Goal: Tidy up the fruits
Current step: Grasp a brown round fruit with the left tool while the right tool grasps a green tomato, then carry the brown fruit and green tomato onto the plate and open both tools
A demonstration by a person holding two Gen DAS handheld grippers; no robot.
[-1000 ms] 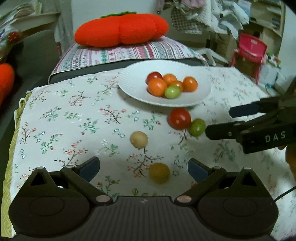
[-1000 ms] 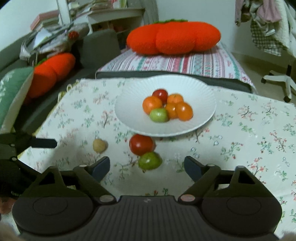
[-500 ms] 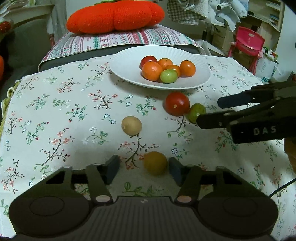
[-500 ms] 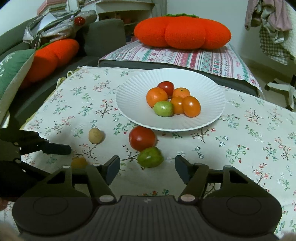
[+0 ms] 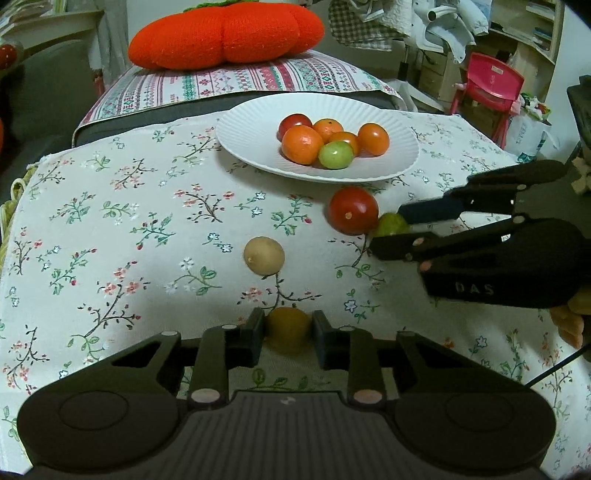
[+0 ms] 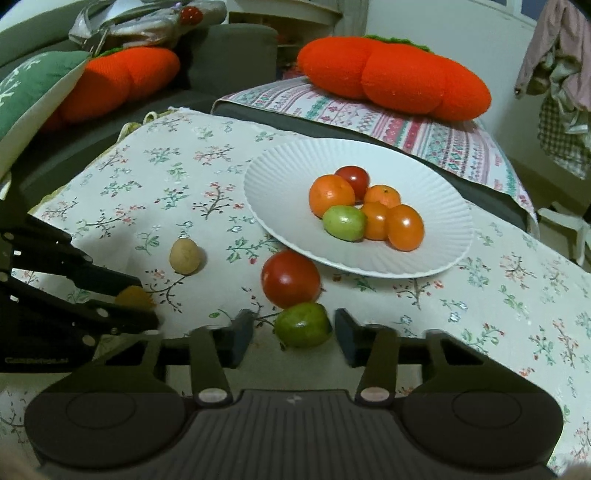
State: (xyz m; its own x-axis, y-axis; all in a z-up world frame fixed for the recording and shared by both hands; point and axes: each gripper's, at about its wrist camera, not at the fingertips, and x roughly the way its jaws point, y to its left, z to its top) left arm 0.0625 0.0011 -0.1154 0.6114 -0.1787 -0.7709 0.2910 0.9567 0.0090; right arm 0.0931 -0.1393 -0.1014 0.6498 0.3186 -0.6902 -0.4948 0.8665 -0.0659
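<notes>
A white plate (image 5: 247,140) holds several orange, red and green fruits. On the floral cloth lie a red tomato (image 5: 352,210), a green fruit (image 6: 303,325), a pale tan fruit (image 5: 264,255) and a yellow-brown fruit (image 5: 288,326). My left gripper (image 5: 288,334) has its pads against both sides of the yellow-brown fruit on the cloth. My right gripper (image 6: 293,334) straddles the green fruit with small gaps at each side, open. The plate (image 6: 280,173) and the tomato (image 6: 290,278) also show in the right wrist view.
A striped cushion (image 5: 236,81) with a big orange plush pumpkin (image 5: 225,35) lies behind the plate. A grey sofa with an orange plush (image 6: 122,81) is to the left. A red child's chair (image 5: 491,85) and clutter stand at the far right.
Both grippers moved forward and narrowed. The left closed onto the yellow-brown fruit; the right came around the green fruit.
</notes>
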